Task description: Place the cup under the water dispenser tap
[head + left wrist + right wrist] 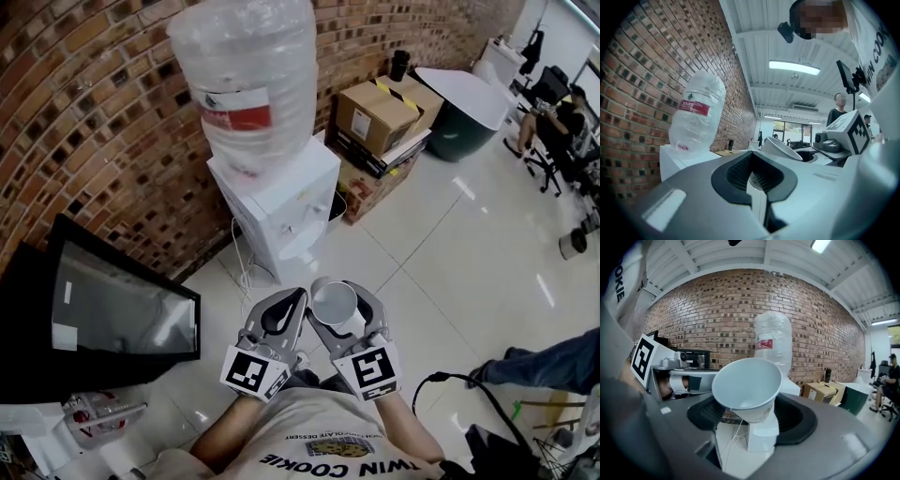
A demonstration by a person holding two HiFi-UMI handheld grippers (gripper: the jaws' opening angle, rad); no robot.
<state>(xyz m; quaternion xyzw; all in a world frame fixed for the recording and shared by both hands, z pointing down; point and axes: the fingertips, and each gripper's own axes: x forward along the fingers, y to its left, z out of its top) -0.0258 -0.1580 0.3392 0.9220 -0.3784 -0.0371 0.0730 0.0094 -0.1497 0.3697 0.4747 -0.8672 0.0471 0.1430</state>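
Note:
A white paper cup (pixel 335 302) sits tilted between the jaws of my right gripper (pixel 342 311), which is shut on it. In the right gripper view the cup (pixel 747 387) opens toward the camera, with that gripper (pixel 751 420) closed round its base. My left gripper (pixel 292 302) is just left of it, shut and holding nothing; its jaws (pixel 757 158) meet at the tips. The white water dispenser (pixel 281 197) with its big clear bottle (pixel 248 75) stands ahead against the brick wall. Its tap recess (pixel 302 236) faces me, some way beyond the cup.
A black screen (pixel 94 319) leans at the left. Cardboard boxes (pixel 384 112) and a white-topped round table (pixel 464 103) stand to the dispenser's right. A person sits at the far right (pixel 562 122), and a leg in jeans (pixel 553 361) and a black cable (pixel 469 384) are on the tiled floor.

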